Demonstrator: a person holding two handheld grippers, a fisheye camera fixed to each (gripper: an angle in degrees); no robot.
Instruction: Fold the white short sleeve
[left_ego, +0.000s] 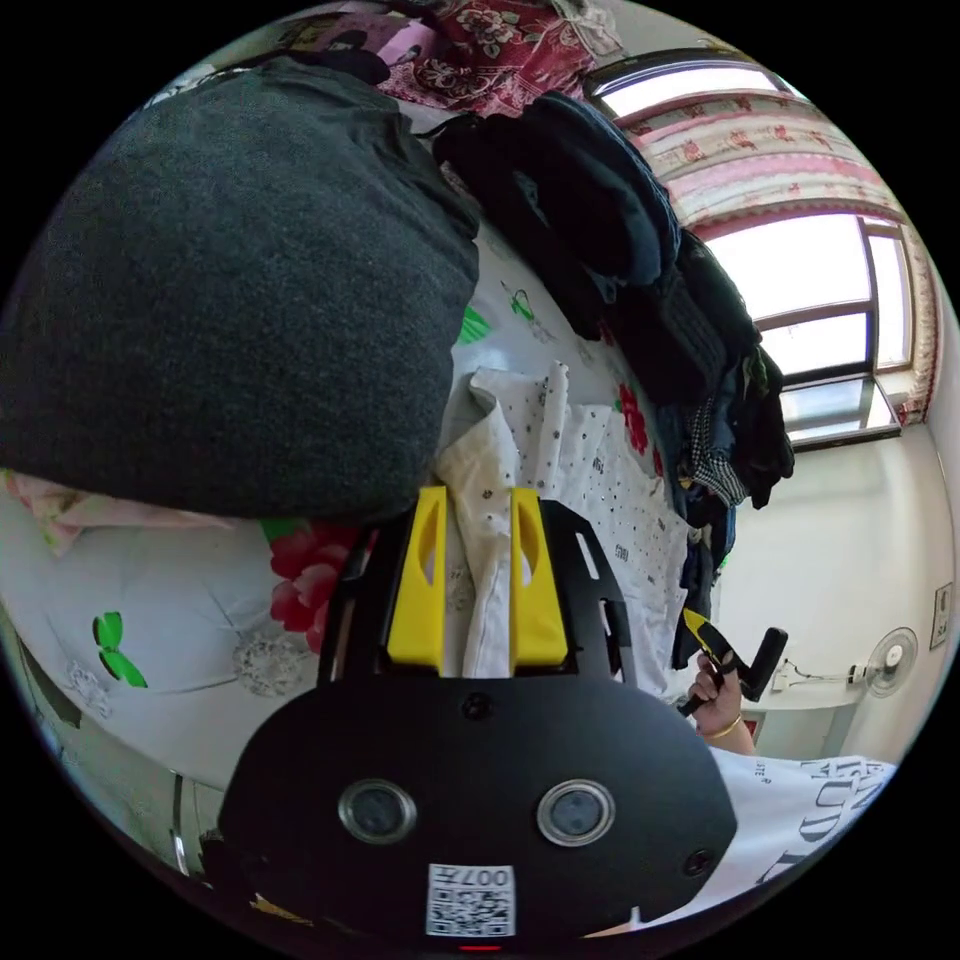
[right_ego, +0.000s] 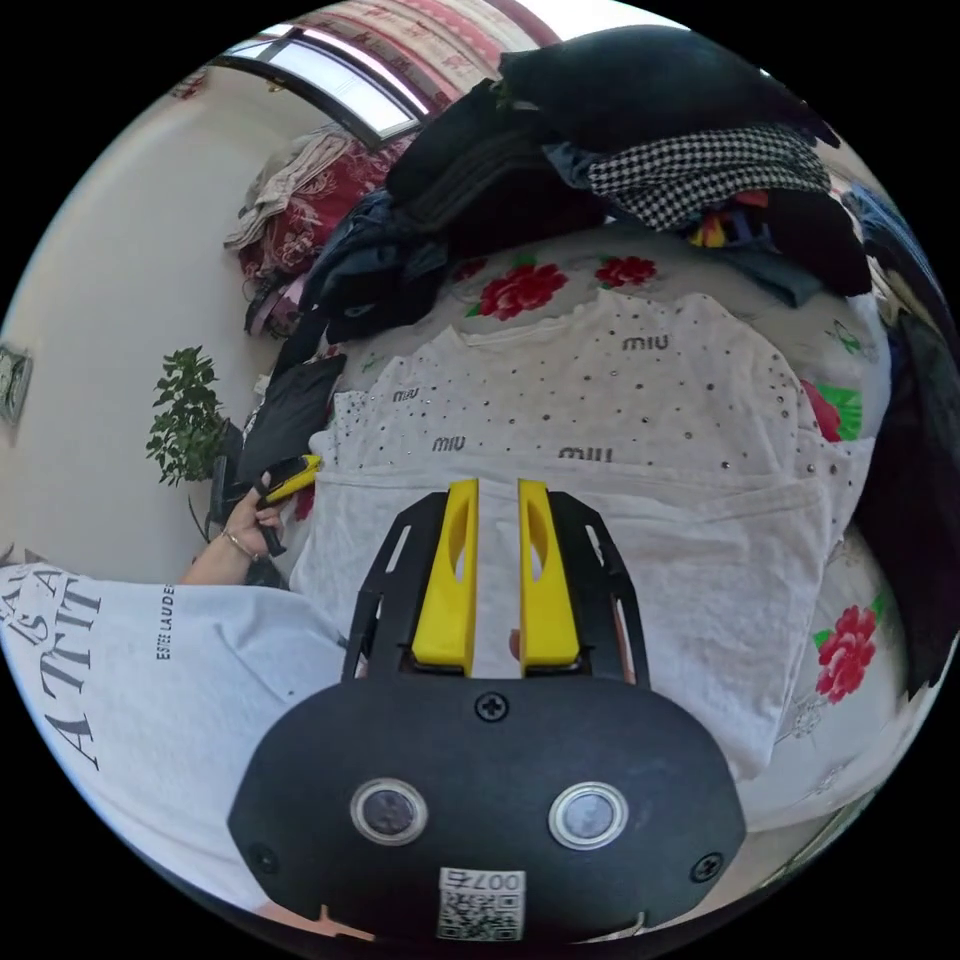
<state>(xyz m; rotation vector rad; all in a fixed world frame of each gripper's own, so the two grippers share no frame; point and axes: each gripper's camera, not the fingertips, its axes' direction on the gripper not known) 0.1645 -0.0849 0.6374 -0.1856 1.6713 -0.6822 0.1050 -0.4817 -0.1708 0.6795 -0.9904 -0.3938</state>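
While left tongs (left_ego: 478, 500) clamp the white shirt (right_ego: 640, 480), right tongs (right_ego: 497, 490) hover nearly together.

Bright window (left_ego: 830, 300) under pink patterned curtains (left_ego: 760, 150); white walls (left_ego: 850, 560), small fan (left_ego: 890, 660), leafy plant (right_ego: 185, 415), flowered bedsheet (left_ego: 150, 600) heaped with dark clothes (right_ego: 640, 130).

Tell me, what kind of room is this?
Probably a bedroom at home. The white short sleeve lies on a flowered bed sheet, a pile of dark clothes sits behind it, and a curtained window lets in daylight.
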